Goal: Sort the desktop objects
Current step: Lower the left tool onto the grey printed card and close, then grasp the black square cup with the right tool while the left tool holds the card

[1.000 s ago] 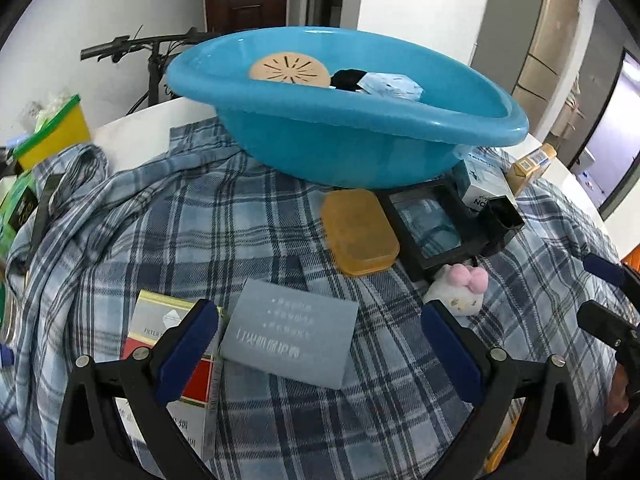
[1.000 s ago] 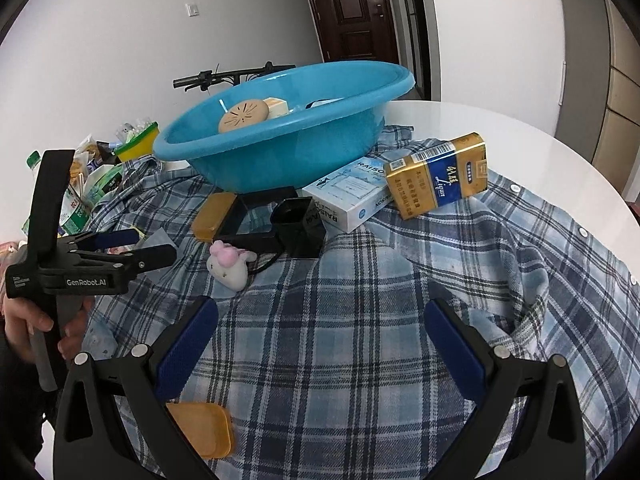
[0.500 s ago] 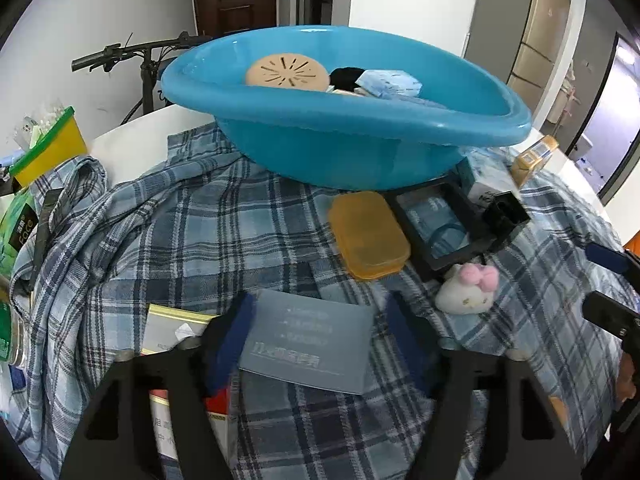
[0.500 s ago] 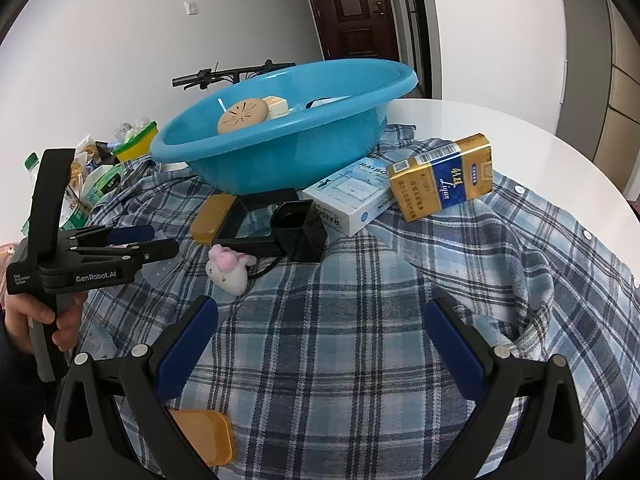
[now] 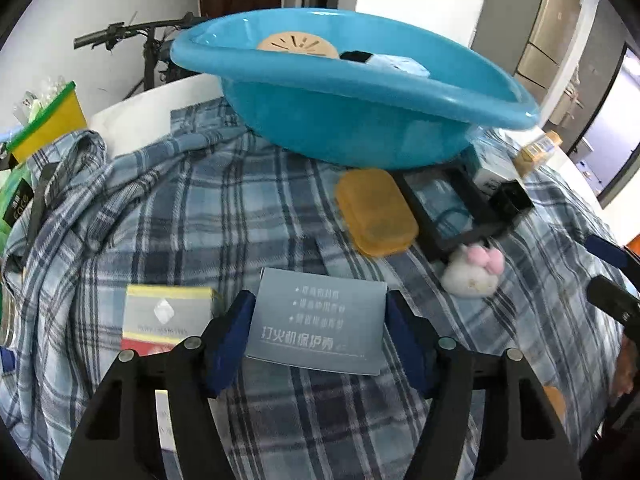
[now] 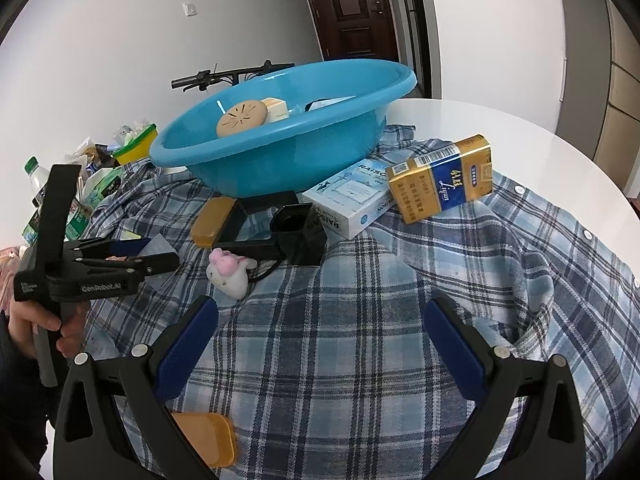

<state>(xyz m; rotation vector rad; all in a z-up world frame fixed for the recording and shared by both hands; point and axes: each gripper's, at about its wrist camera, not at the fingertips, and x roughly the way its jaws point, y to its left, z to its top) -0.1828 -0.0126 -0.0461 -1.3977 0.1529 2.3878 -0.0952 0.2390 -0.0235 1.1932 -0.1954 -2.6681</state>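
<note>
Our left jaws (image 5: 318,322) are closing around the grey card packet (image 5: 318,322), one blue pad at each side edge, though we cannot tell if they press it yet. The packet lies flat on the plaid cloth (image 5: 200,216), just right of a yellow and red box (image 5: 166,314). Farther off sit an orange case (image 5: 376,212), a small white toy (image 5: 472,272) and the big blue basin (image 5: 352,120). Our right jaws (image 6: 320,344) are spread wide over bare cloth, holding nothing.
</note>
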